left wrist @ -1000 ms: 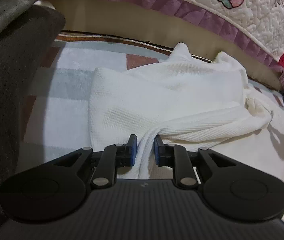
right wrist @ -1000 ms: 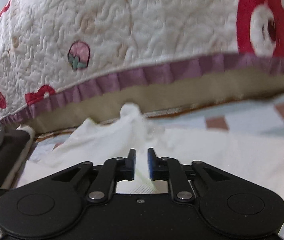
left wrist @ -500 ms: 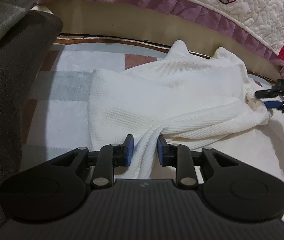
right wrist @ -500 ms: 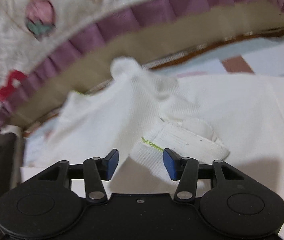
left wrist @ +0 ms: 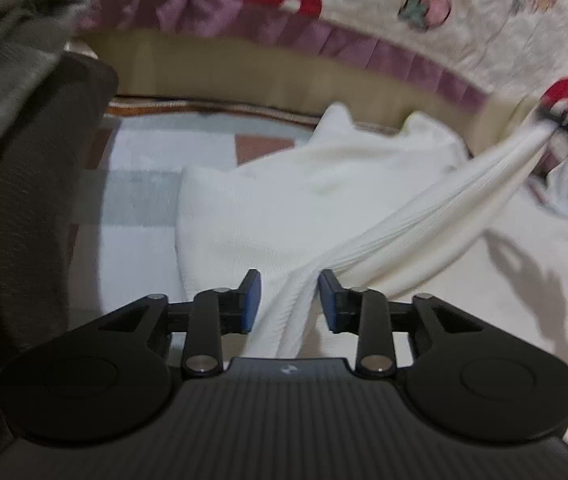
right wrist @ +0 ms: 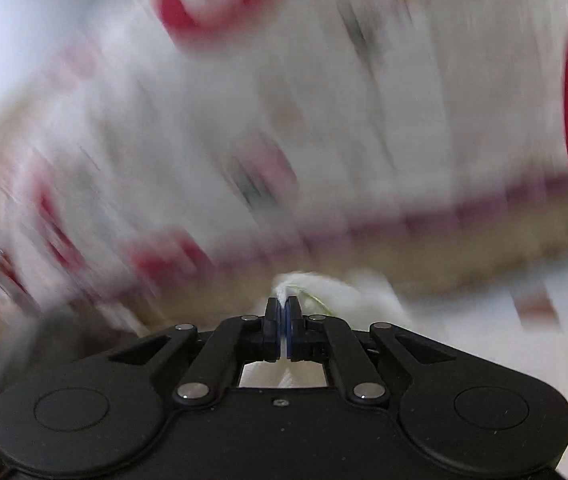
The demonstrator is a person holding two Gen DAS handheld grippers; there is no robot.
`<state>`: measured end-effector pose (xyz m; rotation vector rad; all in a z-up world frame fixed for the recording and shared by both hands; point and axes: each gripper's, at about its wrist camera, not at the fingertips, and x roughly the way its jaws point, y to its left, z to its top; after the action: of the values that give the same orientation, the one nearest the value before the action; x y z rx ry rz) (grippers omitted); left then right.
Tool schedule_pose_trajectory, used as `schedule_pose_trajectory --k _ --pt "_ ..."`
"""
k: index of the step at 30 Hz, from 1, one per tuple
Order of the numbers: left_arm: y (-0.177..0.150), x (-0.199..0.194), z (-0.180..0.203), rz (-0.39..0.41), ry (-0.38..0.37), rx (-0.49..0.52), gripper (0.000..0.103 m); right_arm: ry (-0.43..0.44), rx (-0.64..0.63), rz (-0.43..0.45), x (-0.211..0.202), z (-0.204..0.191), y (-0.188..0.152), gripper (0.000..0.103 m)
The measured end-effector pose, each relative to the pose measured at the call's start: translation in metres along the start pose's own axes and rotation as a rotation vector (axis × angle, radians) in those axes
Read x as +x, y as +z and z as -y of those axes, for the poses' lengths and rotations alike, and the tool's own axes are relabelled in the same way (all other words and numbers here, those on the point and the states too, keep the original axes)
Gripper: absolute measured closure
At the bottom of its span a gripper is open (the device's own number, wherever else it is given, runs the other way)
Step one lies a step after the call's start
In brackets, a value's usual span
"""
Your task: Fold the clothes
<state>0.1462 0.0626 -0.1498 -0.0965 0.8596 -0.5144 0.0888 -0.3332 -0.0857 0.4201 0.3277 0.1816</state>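
Left wrist view: a dark garment (left wrist: pixel 12 200) lies at the left edge, and the left gripper (left wrist: pixel 286 300), its jaws opening, straddles the white sweater (left wrist: pixel 284 200) spread on the checked blanket (left wrist: pixel 140 184), a ribbed fold between pads that no longer press it. Slack on the blanket half a second ago, the sleeve (left wrist: pixel 464 184) now stretches taut, its long axis rising from lower left to upper right. Right wrist view, heavily blurred: the right gripper (right wrist: pixel 283 306) is clamped on the sleeve's cuff (right wrist: pixel 284 288) before the quilt (right wrist: pixel 324 120).
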Motion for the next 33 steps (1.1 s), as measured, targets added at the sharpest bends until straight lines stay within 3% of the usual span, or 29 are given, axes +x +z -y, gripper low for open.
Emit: schedule_pose_trajectory --k 3,5,10,14,19,20,22,24,28,31,33 --pt "0.000 -0.012 0.005 0.000 -0.037 0.019 0.061 -0.073 0.007 0.052 -0.035 0.003 0.000 0.099" --pt "-0.003 -0.016 0.011 -0.026 -0.041 0.060 0.055 -0.161 0.005 -0.014 -0.038 0.019 -0.014 0.099" --pt "-0.014 -0.005 0.019 -0.111 0.023 0.137 0.052 -0.335 0.237 -0.150 -0.034 0.084 -0.062 0.097" --pt "-0.026 0.003 0.034 -0.171 0.075 0.275 0.048 -0.379 0.352 -0.213 -0.027 0.110 -0.087 0.092" --pt "-0.032 0.005 0.047 -0.176 0.082 0.328 0.044 -0.496 0.208 -0.274 -0.027 0.104 -0.091 0.087" --pt "-0.033 0.006 0.049 -0.173 0.089 0.336 0.044 -0.503 0.170 -0.281 -0.030 0.102 -0.089 0.083" --pt "-0.035 0.007 0.053 -0.167 0.103 0.354 0.044 -0.465 0.119 -0.278 -0.036 0.097 -0.087 0.056" --pt "-0.037 0.010 0.055 -0.161 0.115 0.369 0.042 -0.412 0.117 -0.268 -0.038 0.096 -0.086 0.045" --pt "-0.041 0.018 0.059 -0.153 0.137 0.378 0.037 -0.346 0.202 -0.307 -0.020 0.111 -0.087 0.037" --pt "-0.042 0.024 0.063 -0.124 0.188 0.404 0.037 -0.345 0.224 -0.255 -0.004 0.122 -0.086 0.035" --pt "-0.038 0.024 0.056 -0.115 0.227 0.317 0.039 -0.330 0.237 -0.236 0.007 0.124 -0.082 0.039"
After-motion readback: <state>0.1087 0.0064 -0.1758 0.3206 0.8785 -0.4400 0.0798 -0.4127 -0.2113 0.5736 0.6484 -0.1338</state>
